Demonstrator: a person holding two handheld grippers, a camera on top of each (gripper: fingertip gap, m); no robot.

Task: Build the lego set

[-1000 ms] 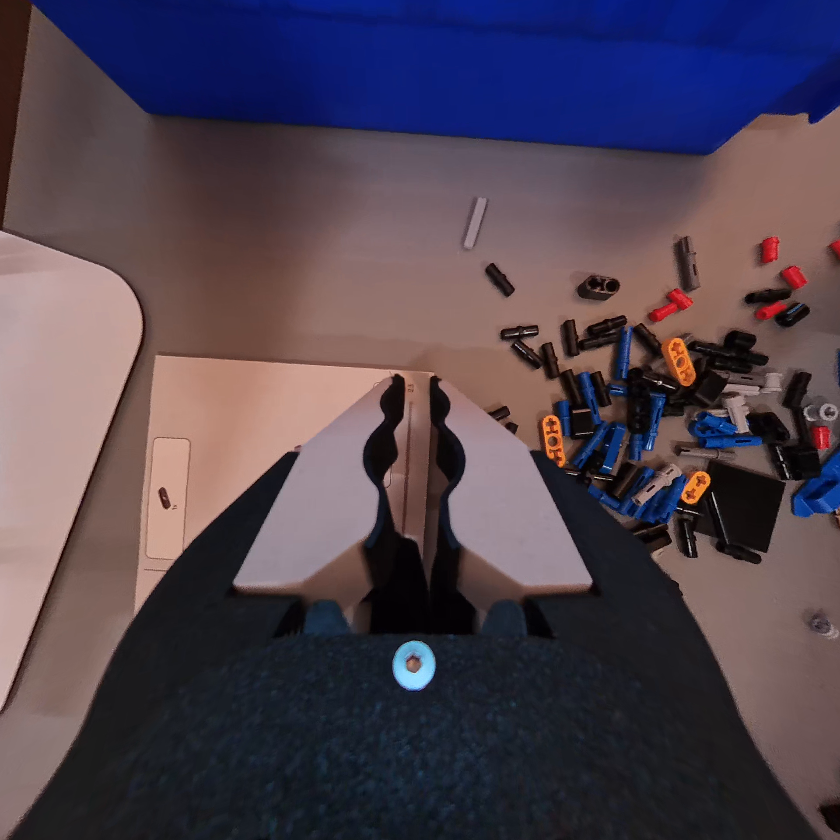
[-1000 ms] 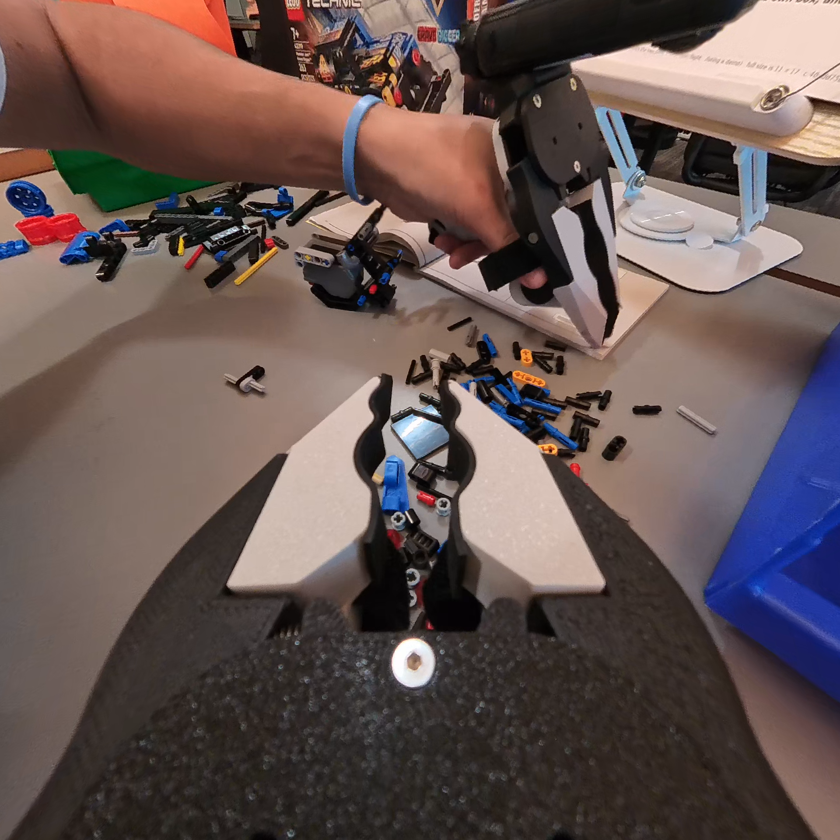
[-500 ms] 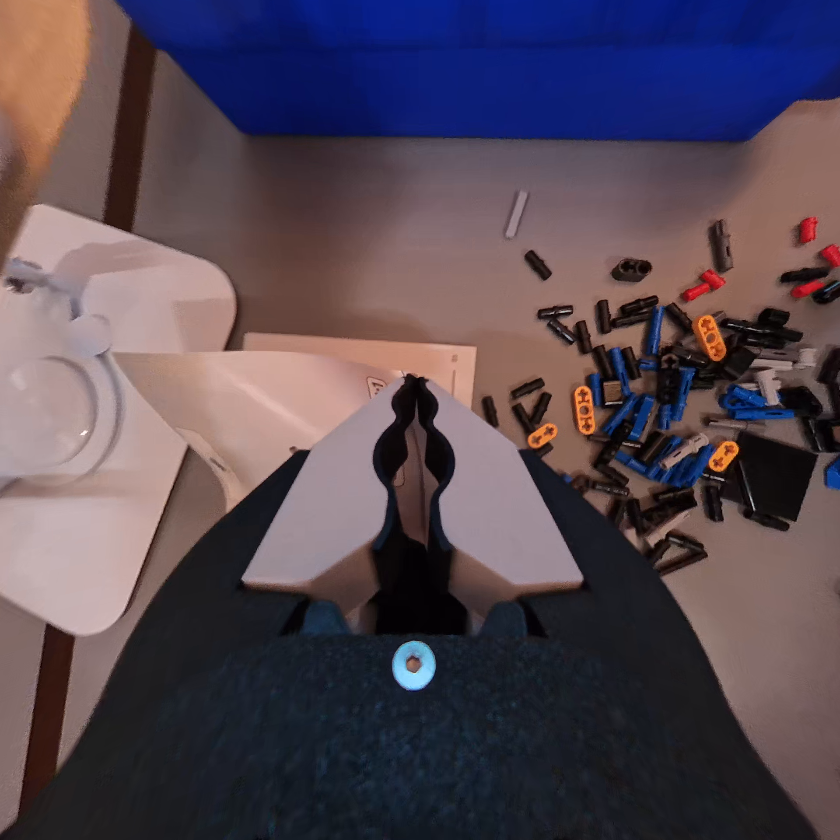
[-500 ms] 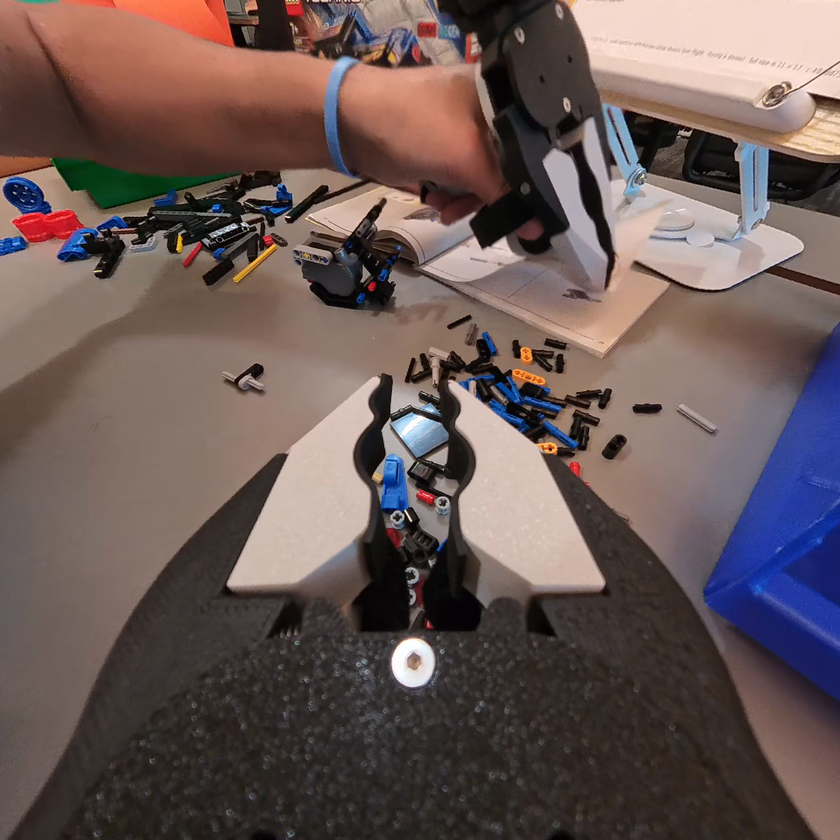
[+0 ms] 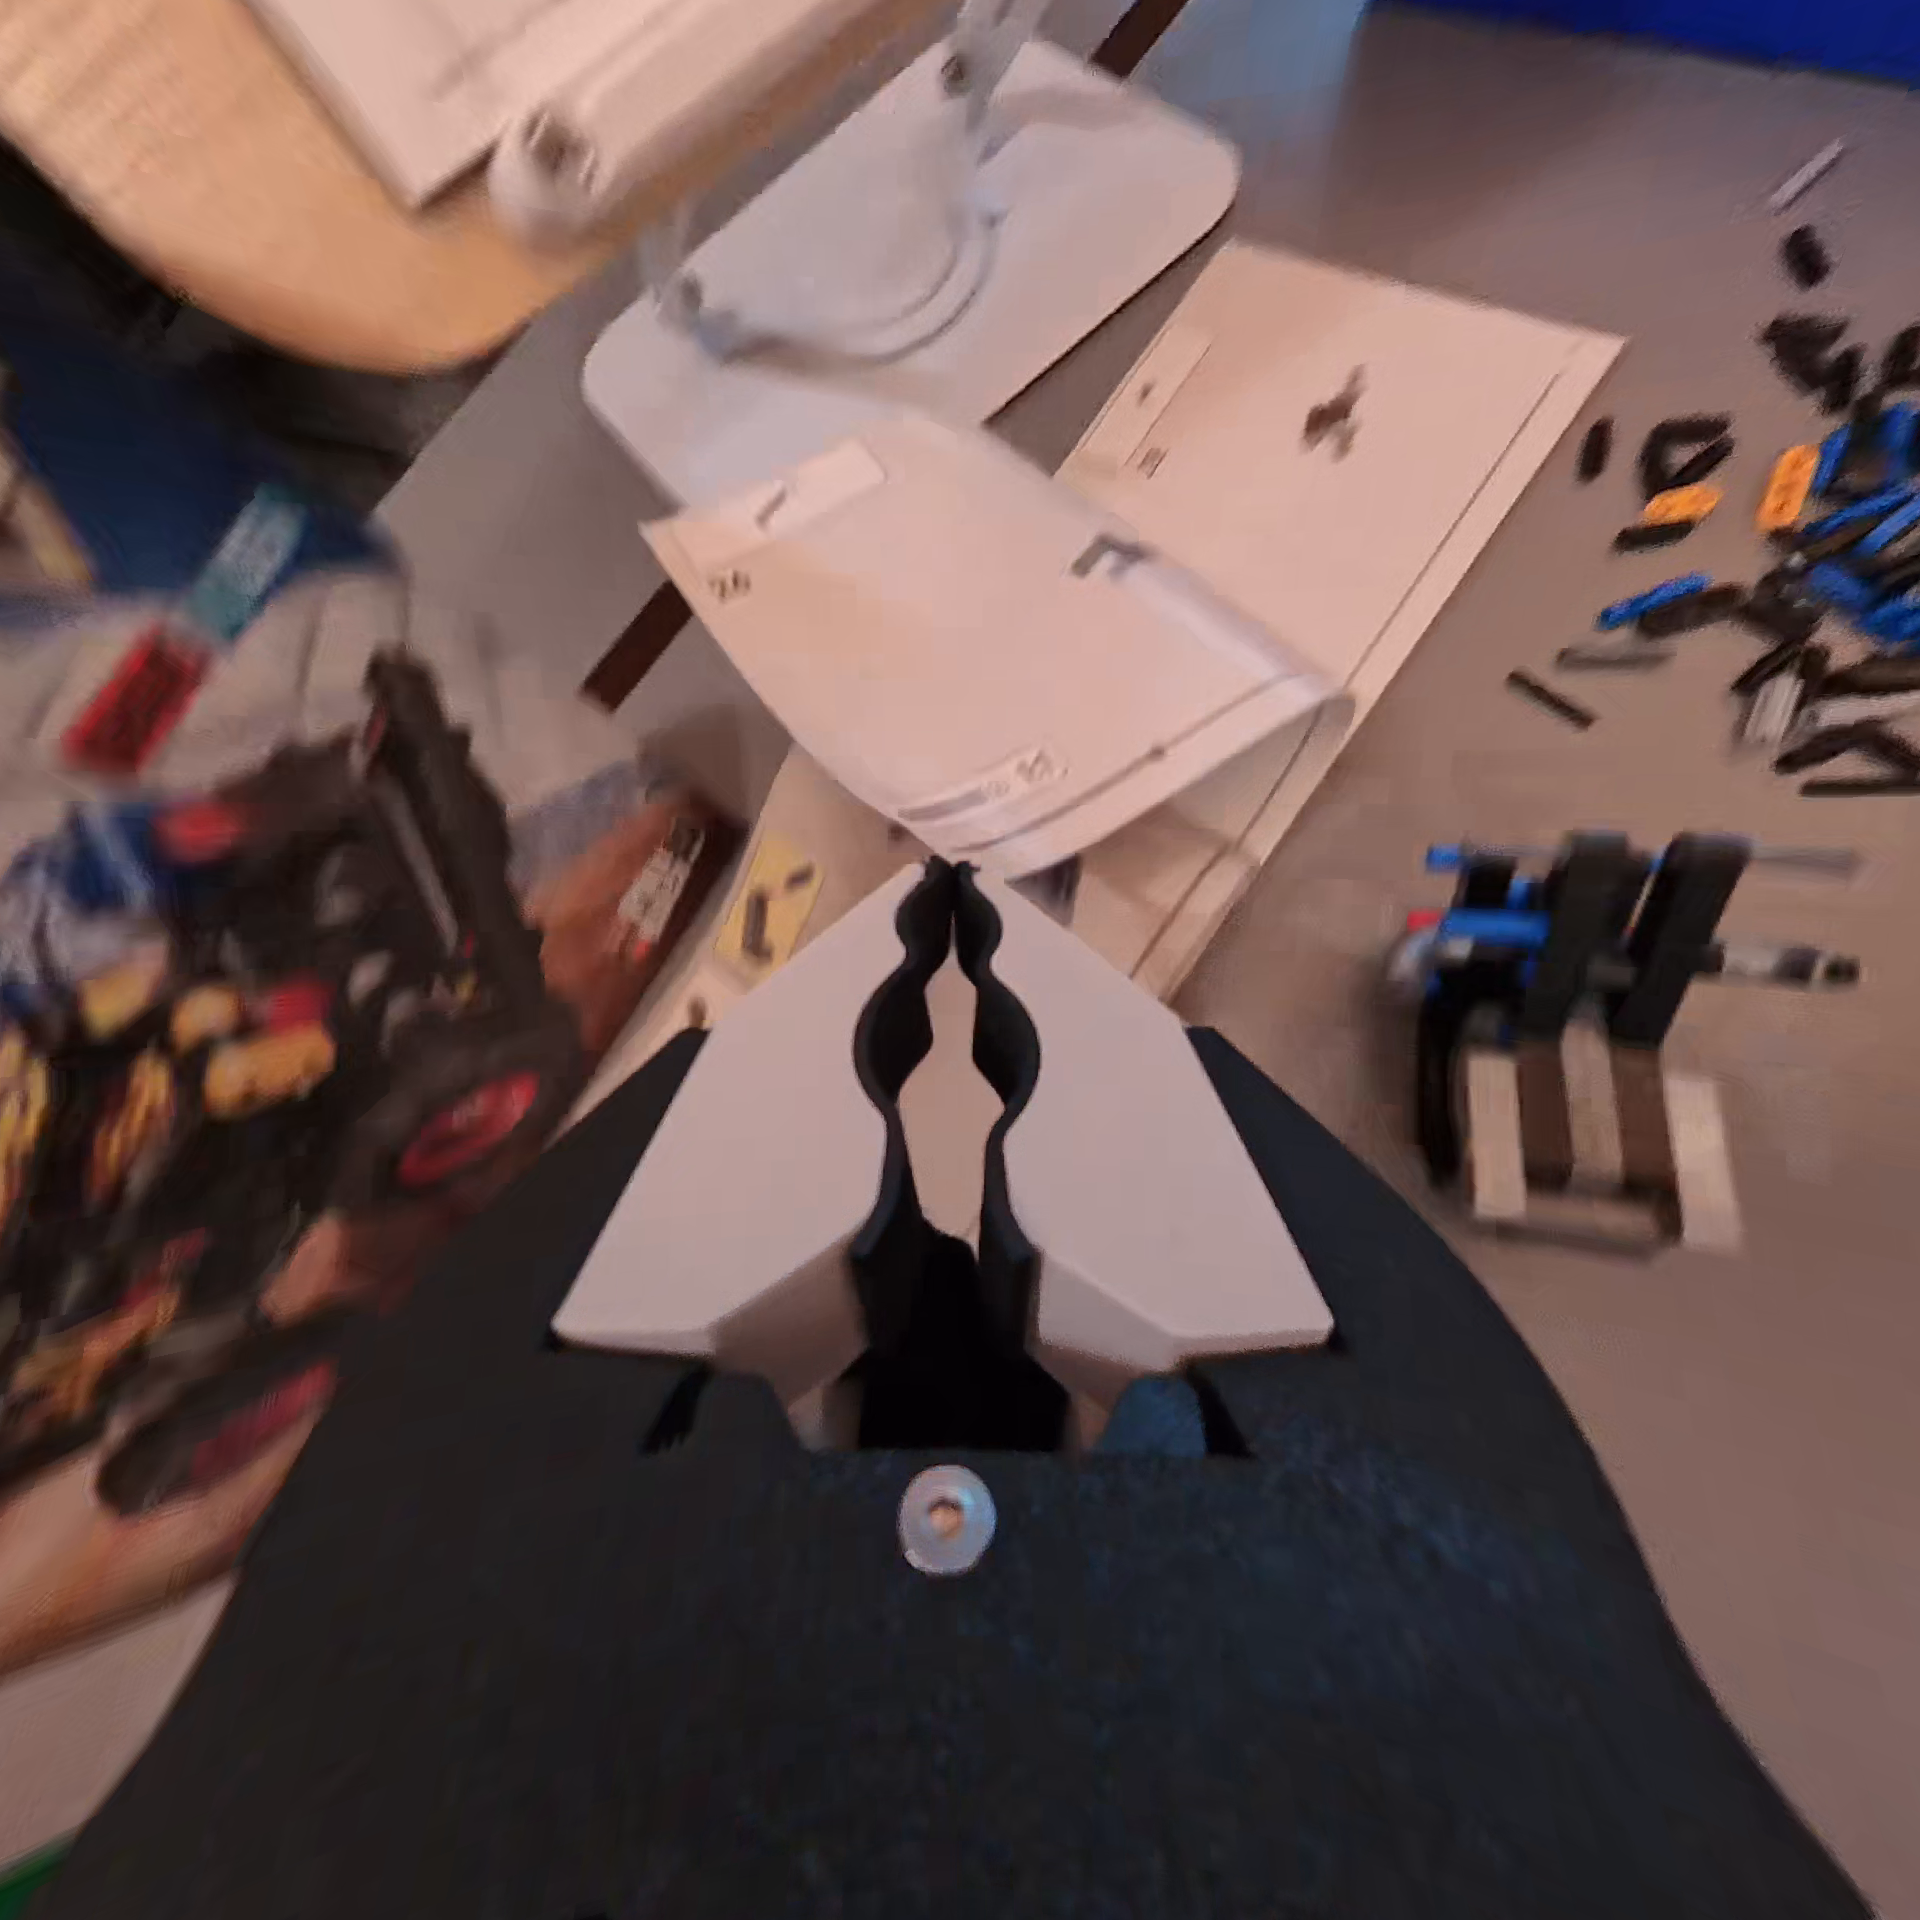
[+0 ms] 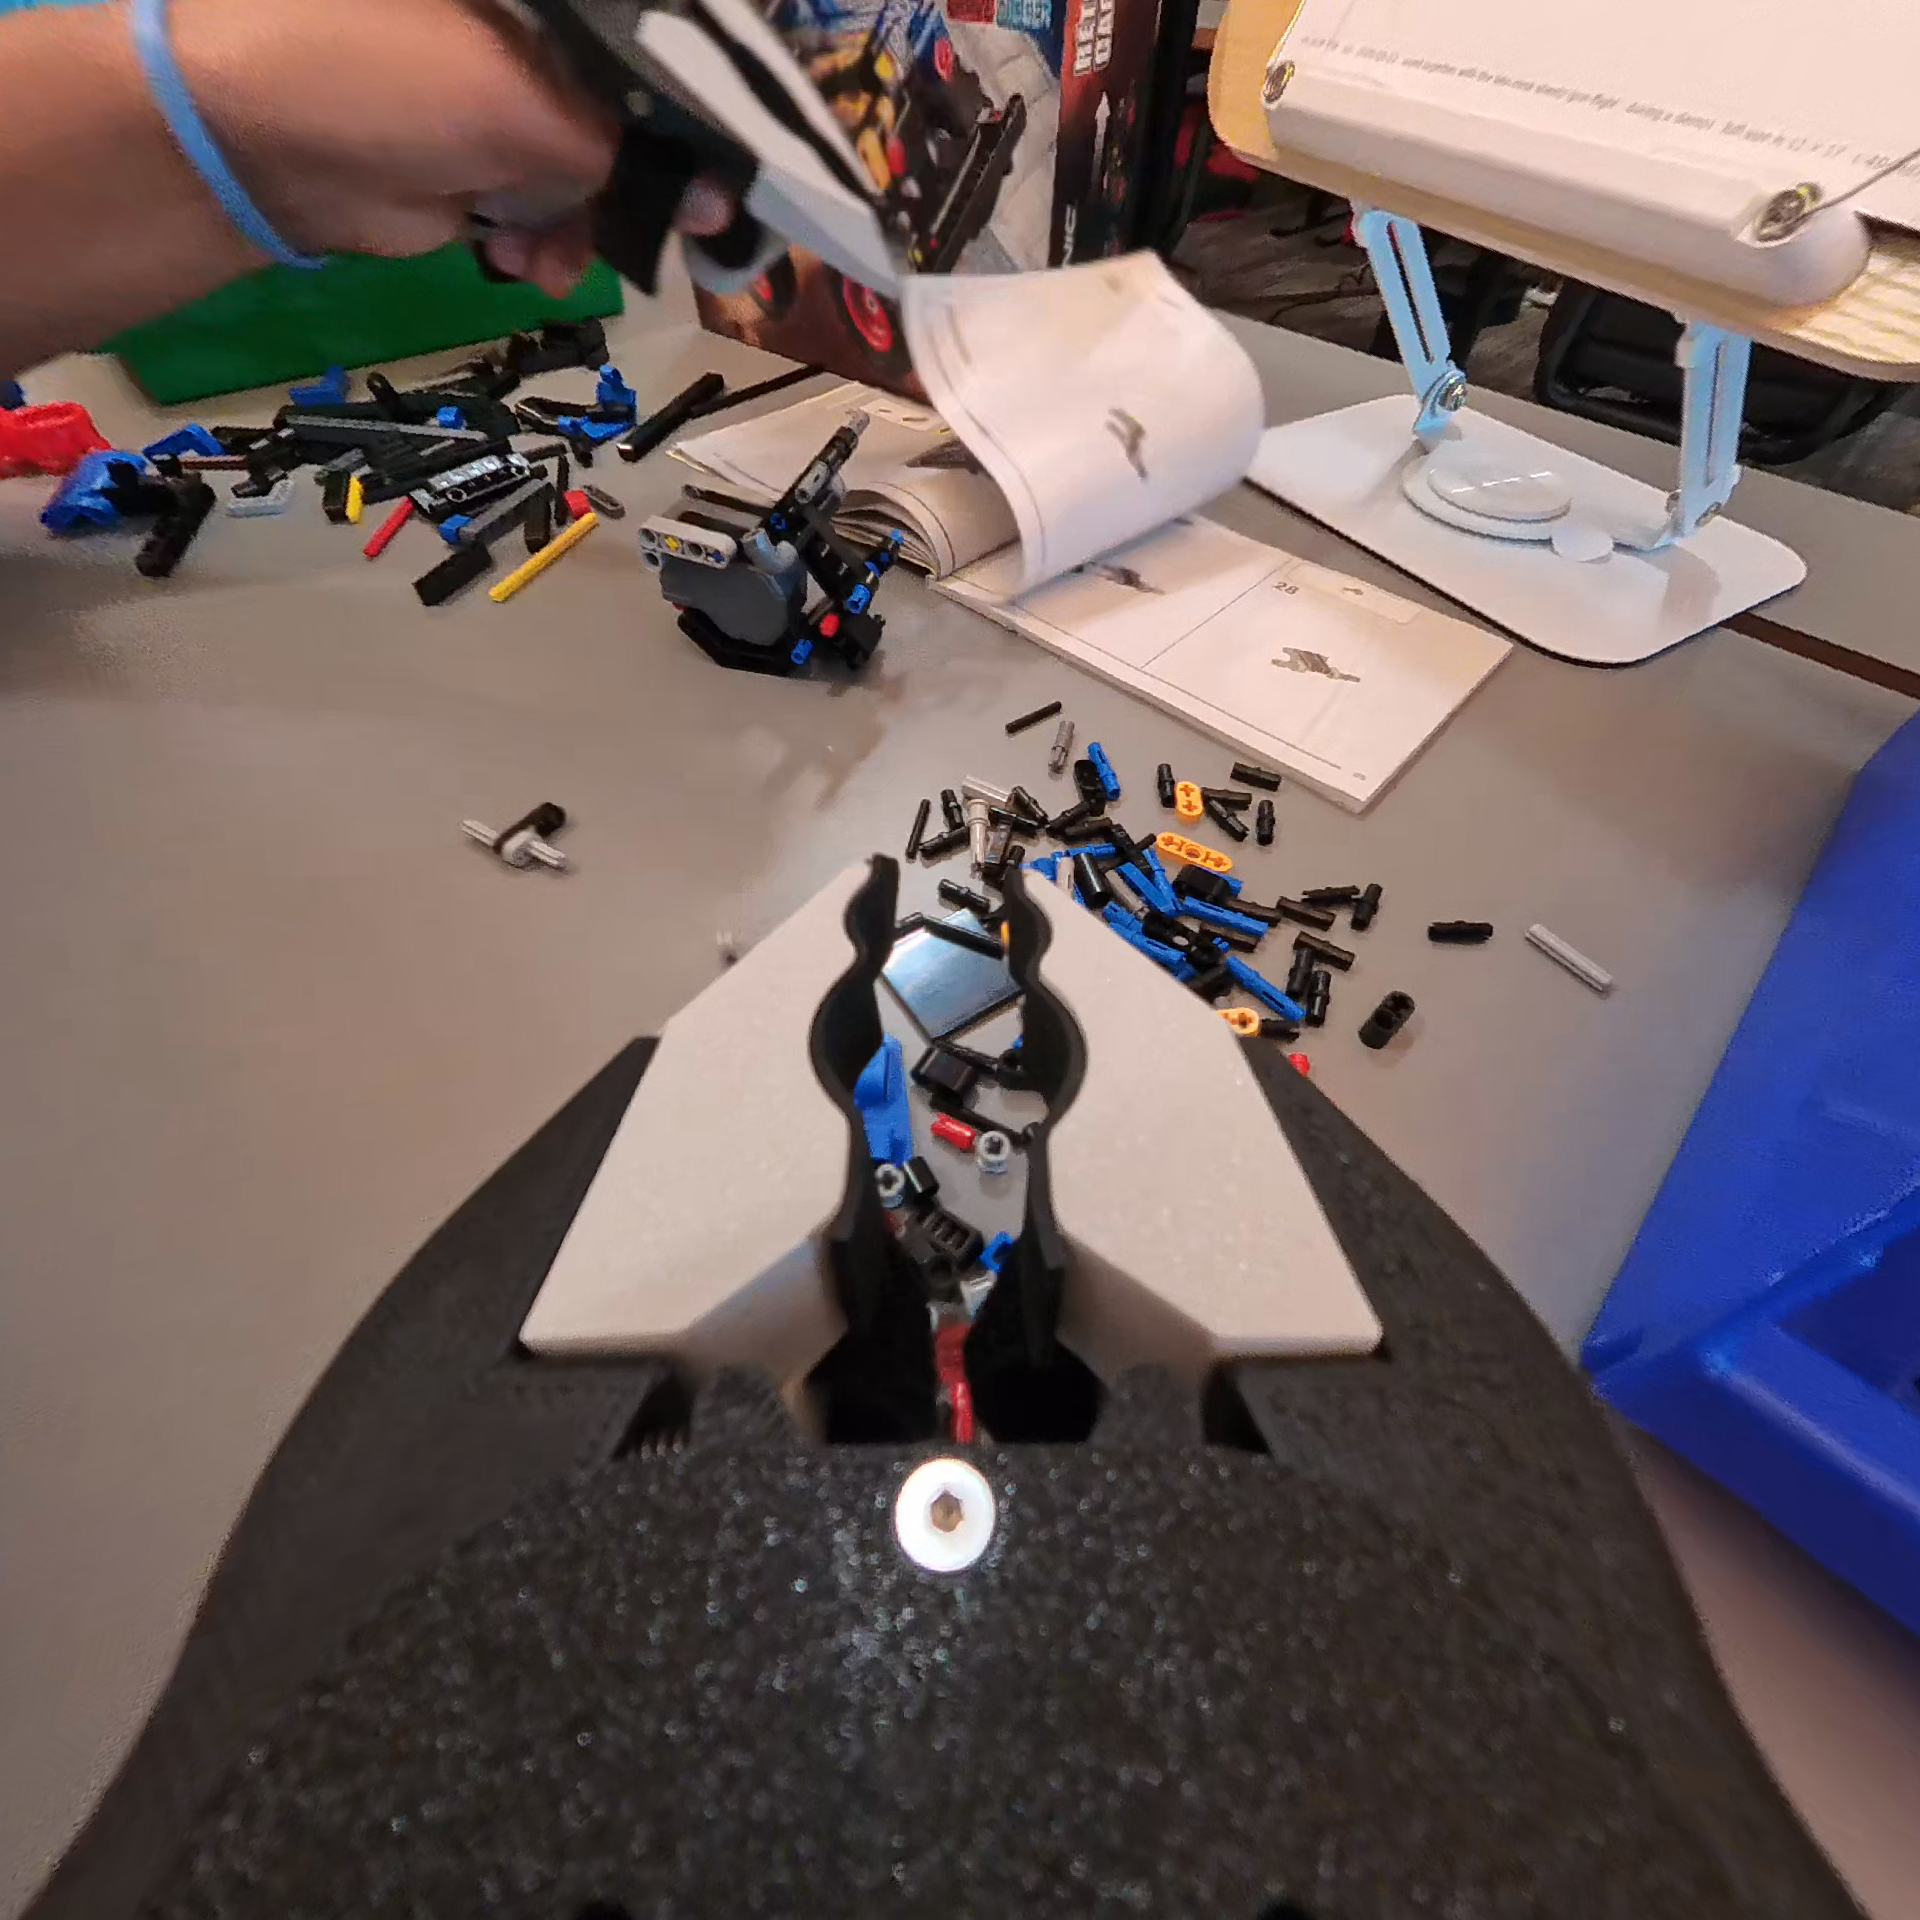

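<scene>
My left gripper (image 5: 951, 871) is shut on the edge of a page (image 5: 987, 665) of the open instruction booklet (image 5: 1351, 468) and holds it lifted and curled over. In the right wrist view the left gripper (image 6: 896, 278), in a person's hand, pinches the same page (image 6: 1091, 416) above the booklet (image 6: 1247, 644). The partly built grey, black and blue model (image 6: 769, 571) stands left of the booklet; it also shows in the left wrist view (image 5: 1558, 1039). My right gripper (image 6: 951, 881) is open and empty, low over the pile of small black, blue and orange pieces (image 6: 1174, 883).
A blue bin (image 6: 1787, 1195) sits at the right. A white stand base (image 6: 1538, 540) lies behind the booklet. The set's box (image 5: 260, 987) stands at the back. More loose parts (image 6: 416, 468) lie far left. A small grey and black piece (image 6: 520, 836) lies alone. Across from one pair of fingers to the other is roughly 30 centimeters.
My left gripper closed on the booklet page, lifted it and swung it over to the left. The right gripper has stayed still over the pile.
</scene>
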